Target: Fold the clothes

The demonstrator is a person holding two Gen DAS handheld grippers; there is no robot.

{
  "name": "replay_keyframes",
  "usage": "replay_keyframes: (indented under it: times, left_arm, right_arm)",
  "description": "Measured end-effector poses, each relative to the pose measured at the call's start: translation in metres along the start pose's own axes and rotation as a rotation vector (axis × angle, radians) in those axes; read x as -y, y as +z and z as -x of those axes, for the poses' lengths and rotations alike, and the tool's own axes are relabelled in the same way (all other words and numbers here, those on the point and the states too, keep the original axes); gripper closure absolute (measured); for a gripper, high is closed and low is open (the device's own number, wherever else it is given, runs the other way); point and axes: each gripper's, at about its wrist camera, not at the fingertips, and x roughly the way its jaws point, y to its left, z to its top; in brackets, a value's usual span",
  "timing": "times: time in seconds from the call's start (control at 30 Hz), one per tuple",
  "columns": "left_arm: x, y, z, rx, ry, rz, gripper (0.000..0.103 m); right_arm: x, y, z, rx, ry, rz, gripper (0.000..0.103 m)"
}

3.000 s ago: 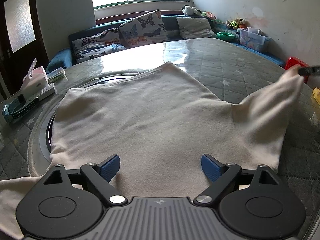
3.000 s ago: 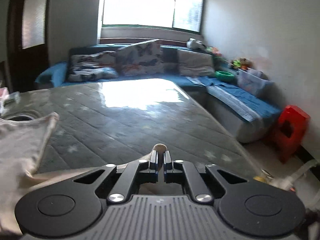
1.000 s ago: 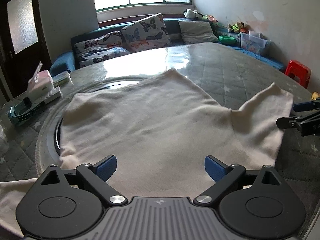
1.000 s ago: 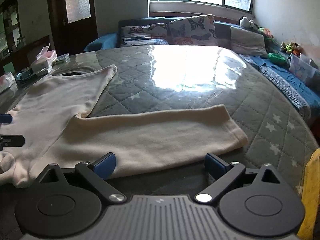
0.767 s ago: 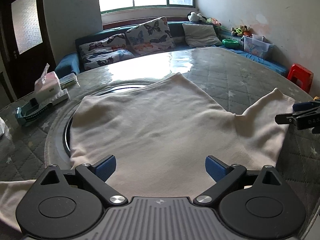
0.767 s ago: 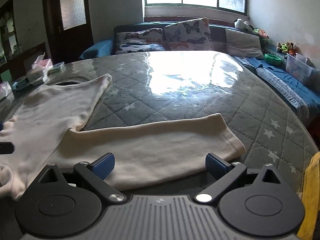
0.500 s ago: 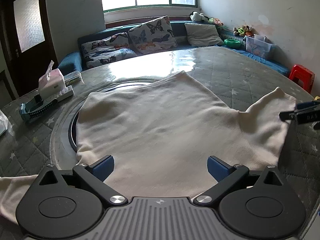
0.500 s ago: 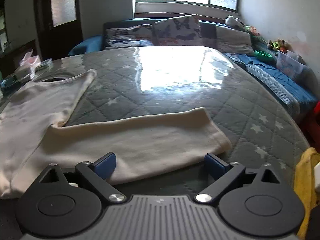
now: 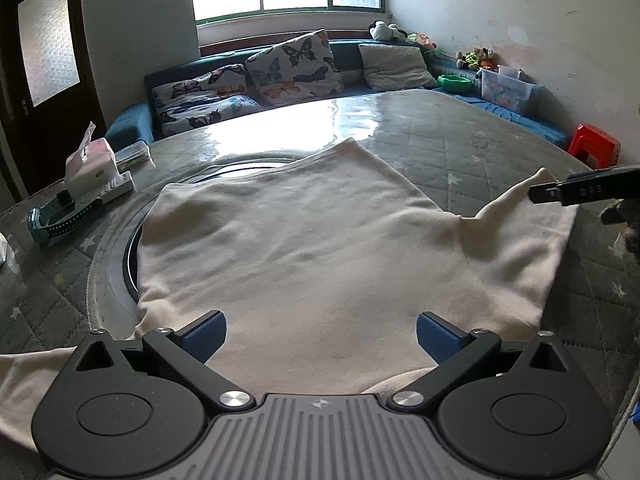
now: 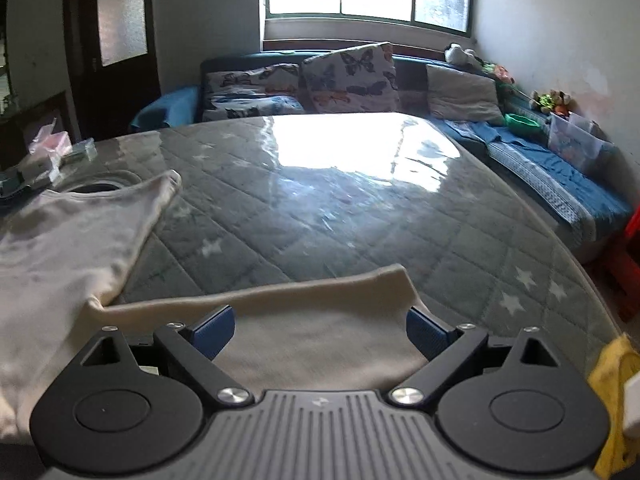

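Garment: we judged the cream top (image 9: pixel 320 248) soft, light, limp.
Hold: we favoured the sleeve (image 10: pixel 312 320) cuff.
Tools: our left gripper (image 9: pixel 320 336) and right gripper (image 10: pixel 320 332) stood wide, empty.

Legible text is limited to one item. In the left wrist view, the black finger of the right tongs (image 9: pixel 582 191) enters from the right edge of the frame and carries small pale characters on its side face. They appear to read "DAS" or "0A5"; the exact characters cannot be confirmed.

A small cross-shaped emblem sits at the top centre of the ribbed grey housing of the left tongs (image 9: pixel 319 330), and the same emblem appears on the right tongs in their own wrist view. It is a symbol, not lettering.

The tissue pack (image 9: pixel 89 166) on the table shows no readable print.
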Motion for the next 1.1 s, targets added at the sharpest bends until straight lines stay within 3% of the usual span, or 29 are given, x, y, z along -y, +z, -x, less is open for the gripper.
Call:
replay_keyframes:
  times: [0.23,0.57,0.87,1.1]
  left_arm:
    - [0.000,0.001,0.005,0.018,-0.008,-0.002,0.000]
    - [-0.001,0.003,0.006,0.023,-0.005,0.018,0.000]
    - [-0.002,0.003,0.006,0.024,0.014,0.019,0.000]
    - [-0.002,0.002,0.004,0.016,0.022,0.018,0.000]
  right_arm:
    - [0.001,-0.001,-0.018,-0.040,-0.018,-0.009,0.008]
    - [0.033,-0.011,0.004,-0.025,-0.089,-0.079,0.016]
    - [0.046,-0.019,0.000,-0.026,-0.092,-0.136,0.035]
    - [0.048,-0.021,0.006,-0.003,-0.081,-0.178,0.071]
